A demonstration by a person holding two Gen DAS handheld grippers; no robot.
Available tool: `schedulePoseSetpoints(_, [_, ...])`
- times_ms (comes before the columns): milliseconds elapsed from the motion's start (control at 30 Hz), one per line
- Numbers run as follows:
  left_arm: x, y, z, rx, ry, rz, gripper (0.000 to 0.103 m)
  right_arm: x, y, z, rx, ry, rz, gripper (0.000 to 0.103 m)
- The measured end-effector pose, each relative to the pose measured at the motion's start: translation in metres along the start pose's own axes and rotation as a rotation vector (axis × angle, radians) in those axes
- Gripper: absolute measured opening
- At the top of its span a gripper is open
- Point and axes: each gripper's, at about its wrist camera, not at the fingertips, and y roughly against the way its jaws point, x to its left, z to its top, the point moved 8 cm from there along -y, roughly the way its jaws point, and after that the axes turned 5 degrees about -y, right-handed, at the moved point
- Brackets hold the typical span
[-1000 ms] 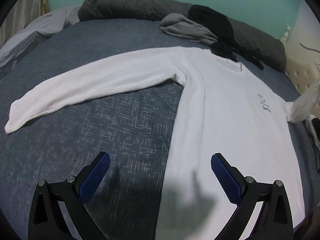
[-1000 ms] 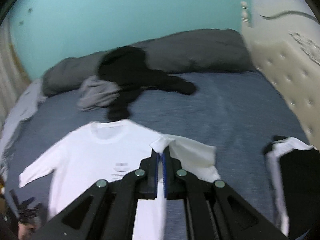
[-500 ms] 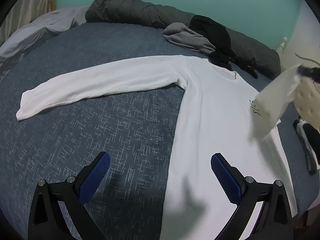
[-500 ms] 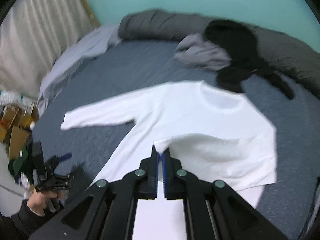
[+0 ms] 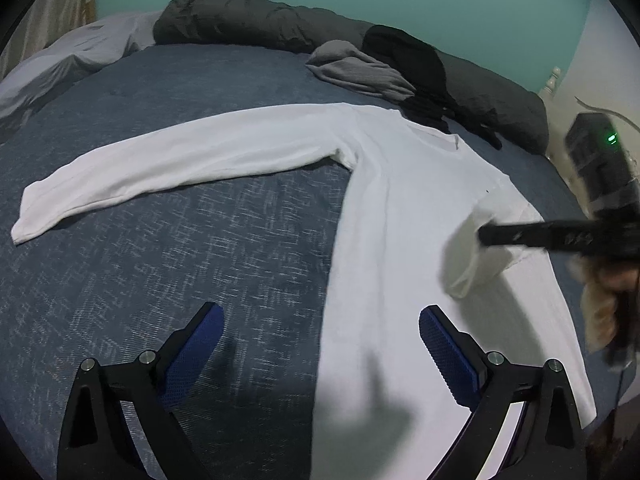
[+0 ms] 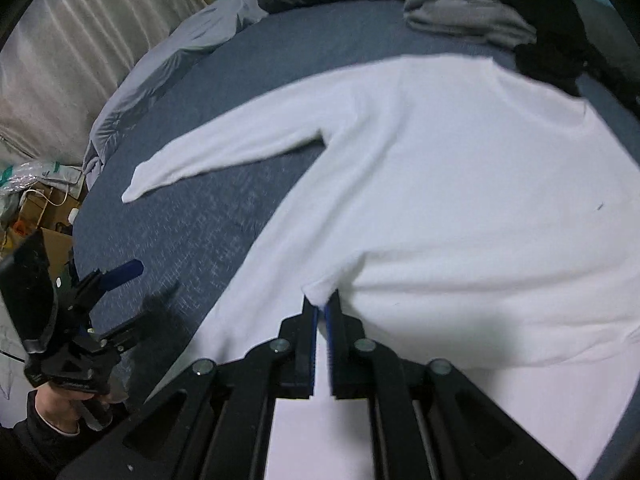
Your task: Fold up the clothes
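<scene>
Left wrist view: left gripper [image 5: 320,344] stands wide apart, blue pads [image 5: 448,356] holding nothing, hovering above the near side edge of the white long-sleeved shirt [image 5: 400,220], not touching it. Shirt lies flat on the blue bedspread [image 5: 180,260]; one sleeve [image 5: 180,168] stretched straight out to the left. Right gripper [image 5: 486,236] enters from the right, pinching the other sleeve cuff, now folded in across the chest. Open bedspread to the left and near side; grey bedding [image 5: 260,20] and dark clothes [image 5: 416,64] bound the far edge.

Right wrist view: right gripper [image 6: 322,316] clamped together on the white cuff [image 6: 320,294], held just above the shirt body. Left gripper [image 6: 116,292] visible at lower left, apart, held in a hand [image 6: 60,412] off the bed edge.

Versus 0.5 s ago: the cuff has travelled further over the torso and lower; the chest print is now covered.
</scene>
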Motion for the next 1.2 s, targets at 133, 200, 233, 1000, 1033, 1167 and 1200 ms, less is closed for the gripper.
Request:
schedulePoseSetpoints(133, [-0.012,-0.006,-0.001,0.005,-0.027,-0.018,0.099,-0.001,-0.004,-0.008,-0.008,-0.004,-0.024,0.007])
schedulePoseSetpoints(200, [-0.017,-0.009,-0.001,0.007,-0.032,-0.032,0.099,-0.003,0.005,-0.007,-0.036,-0.030,0.001,0.013])
schedulePoseSetpoints(233, [-0.019,-0.011,-0.002,0.009,-0.030,-0.041,0.099,-0.004,0.012,-0.006,-0.056,-0.046,0.019,0.025])
schedulePoseSetpoints(1000, [-0.095,-0.078,0.016,0.103,-0.147,-0.168,0.088,-0.126,0.092,-0.105,-0.364,-0.427,0.058,0.050])
schedulePoseSetpoints(1033, [-0.098,-0.083,0.017,0.114,-0.157,-0.168,0.087,-0.131,0.092,-0.108,-0.370,-0.439,0.059,0.050])
schedulePoseSetpoints(1167, [-0.104,-0.098,0.020,0.152,-0.198,-0.155,0.076,-0.146,0.096,-0.116,-0.418,-0.481,0.076,0.050])
schedulePoseSetpoints(1200, [-0.105,-0.101,0.021,0.160,-0.208,-0.152,0.076,-0.148,0.096,-0.117,-0.427,-0.489,0.084,0.050])
